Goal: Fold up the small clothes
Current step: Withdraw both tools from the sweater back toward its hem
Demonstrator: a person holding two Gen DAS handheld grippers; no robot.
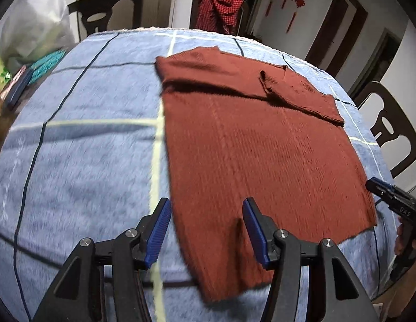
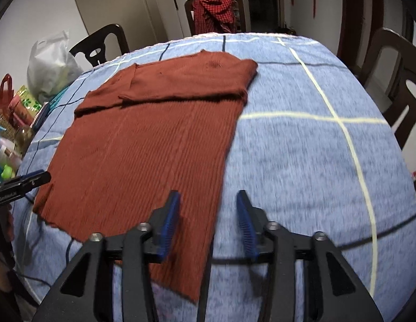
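My left gripper (image 1: pixel 206 225) has its jaws spread wide and holds nothing; it hangs over the near left corner of the rust-red knit sweater (image 1: pixel 261 147), one blue pad over the cloth and the other just past its side edge. My right gripper (image 2: pixel 208 217) is likewise spread and empty, straddling the sweater's near right edge. The sweater lies flat on the blue checked table cover (image 2: pixel 301 147), hem toward the near edge, with both sleeves already folded across the chest at the far end. I judge the step in hand to be taking the two hem corners and carrying them up toward the collar. To do it well I would bring each gripper down onto its own corner, catch both layers of the knit and not the cover beneath, close at the same moment, then lift and move together so the fold line runs straight across. The frames are blurred, so I cannot tell how close the pads are to the cloth. A red checked garment (image 2: pixel 214 8) hangs on the chair (image 1: pixel 390 134) beyond the far edge.
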